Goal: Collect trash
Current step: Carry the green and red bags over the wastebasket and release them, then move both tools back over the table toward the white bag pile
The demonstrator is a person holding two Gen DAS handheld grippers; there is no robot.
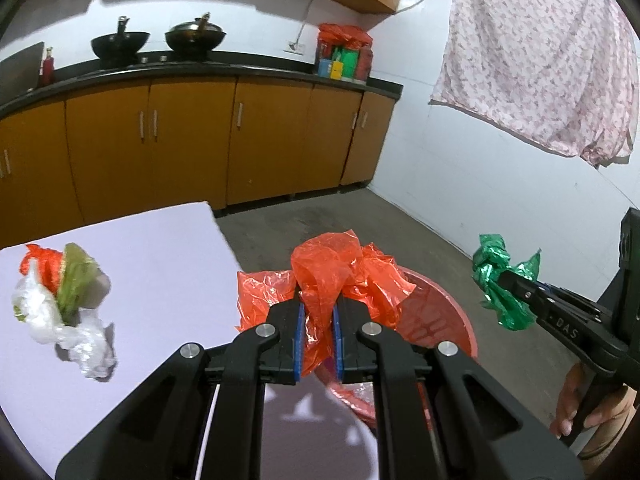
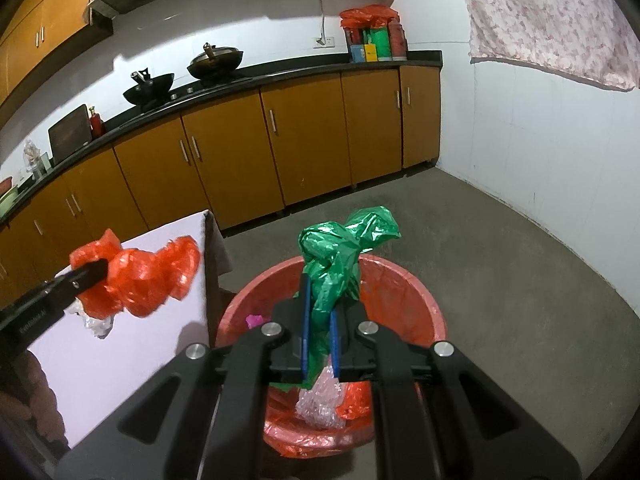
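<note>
My left gripper (image 1: 318, 312) is shut on a crumpled red plastic bag (image 1: 344, 276) and holds it over the table's right edge, beside the red bin (image 1: 452, 320). In the right wrist view the bag (image 2: 136, 280) hangs over the table. My right gripper (image 2: 320, 320) is shut on a crumpled green plastic bag (image 2: 336, 260) above the red bin (image 2: 420, 300), which holds clear, red and pink scraps. The green bag also shows in the left wrist view (image 1: 500, 280). A heap of clear plastic, green and red trash (image 1: 60, 304) lies on the white table (image 1: 160, 280).
Orange kitchen cabinets (image 2: 240, 152) with a black countertop run along the back, with two woks (image 2: 216, 60) on it. A floral cloth (image 1: 540, 60) hangs on the right wall. The grey concrete floor (image 2: 520, 280) surrounds the bin.
</note>
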